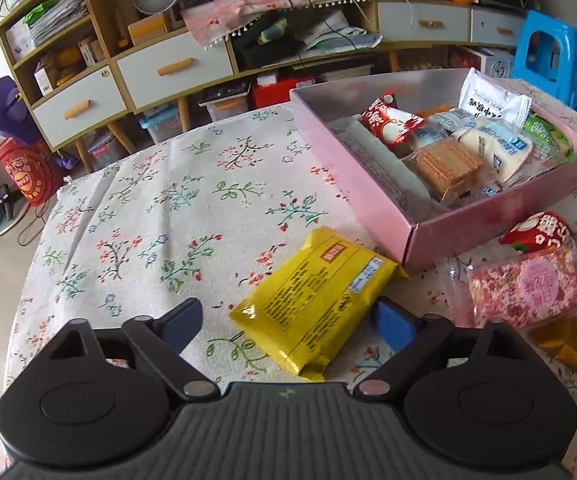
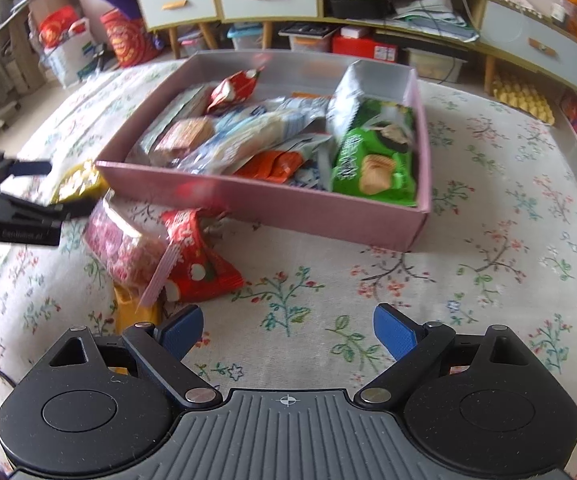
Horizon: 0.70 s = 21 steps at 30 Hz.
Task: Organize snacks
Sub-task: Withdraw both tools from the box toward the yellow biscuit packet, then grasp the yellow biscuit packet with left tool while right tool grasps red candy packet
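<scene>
A pink box (image 1: 372, 178) (image 2: 272, 208) on the floral tablecloth holds several snack packets. A yellow packet (image 1: 312, 300) (image 2: 76, 184) lies on the cloth in front of the box. My left gripper (image 1: 288, 324) (image 2: 54, 190) is open, its jaws on either side of the yellow packet's near end. A pink flowered packet (image 1: 528, 292) (image 2: 120, 244), a red packet (image 1: 536, 232) (image 2: 196, 260) and a gold packet (image 1: 572, 344) (image 2: 132, 312) lie beside the box. My right gripper (image 2: 288, 330) is open and empty above bare cloth, right of the red packet.
A green biscuit packet (image 2: 372, 160) lies in the box's right end. Low cabinets with drawers (image 1: 168, 68) stand beyond the table, with a blue stool (image 1: 548, 56) at the right. The table's edge (image 1: 60, 196) runs along the left.
</scene>
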Each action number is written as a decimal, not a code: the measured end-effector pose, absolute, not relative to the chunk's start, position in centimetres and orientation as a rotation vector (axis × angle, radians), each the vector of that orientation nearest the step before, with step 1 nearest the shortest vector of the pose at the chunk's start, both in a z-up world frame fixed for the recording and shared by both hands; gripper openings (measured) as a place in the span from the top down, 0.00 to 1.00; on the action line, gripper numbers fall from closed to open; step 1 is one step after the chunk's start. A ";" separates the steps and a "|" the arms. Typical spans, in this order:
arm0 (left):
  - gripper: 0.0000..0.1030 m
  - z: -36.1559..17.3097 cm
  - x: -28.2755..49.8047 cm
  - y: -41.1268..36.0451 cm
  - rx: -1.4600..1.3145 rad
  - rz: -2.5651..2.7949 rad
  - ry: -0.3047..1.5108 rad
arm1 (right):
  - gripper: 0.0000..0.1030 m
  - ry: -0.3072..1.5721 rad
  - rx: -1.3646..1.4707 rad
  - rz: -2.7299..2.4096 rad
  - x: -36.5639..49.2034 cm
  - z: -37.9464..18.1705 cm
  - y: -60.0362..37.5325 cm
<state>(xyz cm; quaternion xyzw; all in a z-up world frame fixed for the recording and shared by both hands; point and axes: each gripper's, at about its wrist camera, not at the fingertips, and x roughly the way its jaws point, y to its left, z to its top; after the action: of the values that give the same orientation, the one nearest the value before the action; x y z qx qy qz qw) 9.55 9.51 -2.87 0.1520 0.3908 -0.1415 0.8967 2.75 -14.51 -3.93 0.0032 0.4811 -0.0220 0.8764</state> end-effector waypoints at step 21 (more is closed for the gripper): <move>0.48 -1.6 9.1 9.6 0.217 -0.288 0.951 | 0.11 1.002 -0.117 -0.006 5.0 -5.3 -9.5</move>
<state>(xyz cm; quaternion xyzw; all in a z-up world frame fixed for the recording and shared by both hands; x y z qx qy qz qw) 9.12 9.64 -1.64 0.1039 0.4553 -0.1379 0.8734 5.04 -9.50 -5.34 -0.0561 0.4800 -0.0026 0.8755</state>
